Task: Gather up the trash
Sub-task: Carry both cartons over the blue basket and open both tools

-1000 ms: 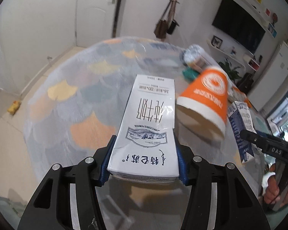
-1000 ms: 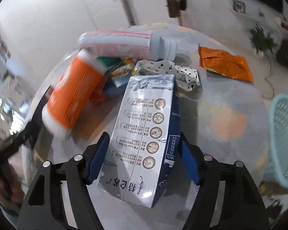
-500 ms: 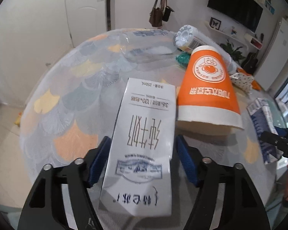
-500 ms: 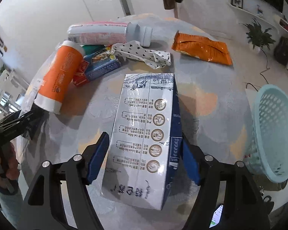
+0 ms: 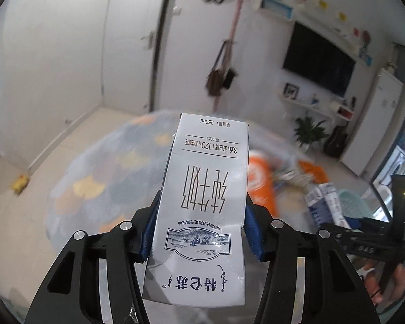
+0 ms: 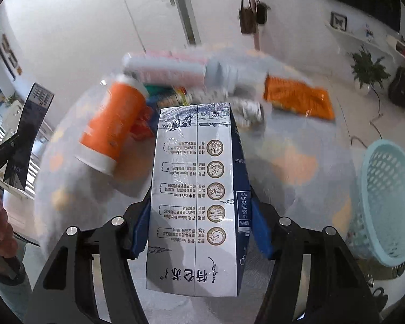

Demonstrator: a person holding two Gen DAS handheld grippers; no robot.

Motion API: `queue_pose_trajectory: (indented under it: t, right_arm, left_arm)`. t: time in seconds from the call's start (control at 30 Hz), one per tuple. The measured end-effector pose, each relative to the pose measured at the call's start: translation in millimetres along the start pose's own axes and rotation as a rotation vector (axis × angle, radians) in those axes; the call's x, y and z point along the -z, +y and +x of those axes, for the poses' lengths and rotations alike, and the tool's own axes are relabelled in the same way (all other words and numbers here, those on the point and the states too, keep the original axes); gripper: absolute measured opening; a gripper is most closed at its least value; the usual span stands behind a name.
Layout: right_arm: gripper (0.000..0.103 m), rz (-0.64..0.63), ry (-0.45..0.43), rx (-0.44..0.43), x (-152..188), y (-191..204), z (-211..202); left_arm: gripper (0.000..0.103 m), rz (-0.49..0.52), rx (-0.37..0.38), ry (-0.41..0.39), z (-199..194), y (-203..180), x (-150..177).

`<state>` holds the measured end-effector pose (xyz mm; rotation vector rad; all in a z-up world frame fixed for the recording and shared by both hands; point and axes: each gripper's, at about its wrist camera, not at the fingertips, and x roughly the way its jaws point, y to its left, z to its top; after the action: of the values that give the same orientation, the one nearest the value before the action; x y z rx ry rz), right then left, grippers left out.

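Observation:
A white milk carton (image 5: 205, 202) with blue print hangs above the table, and my left gripper (image 5: 201, 229) is closing on it, blue pads pressed to both sides. My right gripper (image 6: 201, 226) is also closing, its pads against a blue-and-white milk carton (image 6: 194, 189) just over the tablecloth. In the left wrist view the right gripper (image 5: 364, 240) and its carton (image 5: 324, 202) show at the right edge. In the right wrist view the left carton (image 6: 27, 135) shows at the left edge.
On the round table (image 6: 297, 167) lie an orange paper cup (image 6: 110, 127), a pink-and-white bottle (image 6: 172, 67), an orange wrapper (image 6: 299, 97) and small wrappers. A teal mesh basket (image 6: 386, 202) stands beside the table at the right. A hand (image 6: 2, 237) shows at the left edge.
Half a second ago the white carton lay on the table between open left jaws; now they grip it and it has risen. The right pads have closed onto their carton.

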<state>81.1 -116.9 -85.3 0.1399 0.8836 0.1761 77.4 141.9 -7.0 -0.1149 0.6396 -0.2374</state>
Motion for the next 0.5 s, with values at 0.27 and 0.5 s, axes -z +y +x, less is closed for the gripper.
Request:
queue_pose_trajectory:
  t: [0.27, 0.5]
  right_arm:
    - [0.059, 0.061, -0.186, 0.083, -22.6, -43.7, -66.8]
    - [0.059, 0.204, -0.296, 0.208, -26.1, -126.3, -113.5]
  left_arm:
    - [0.052, 0.074, 0.207, -0.056, -0.8, -95.5, -33.9]
    - [0.052, 0.196, 0.347, -0.053, 30.5, -205.1, -53.8]
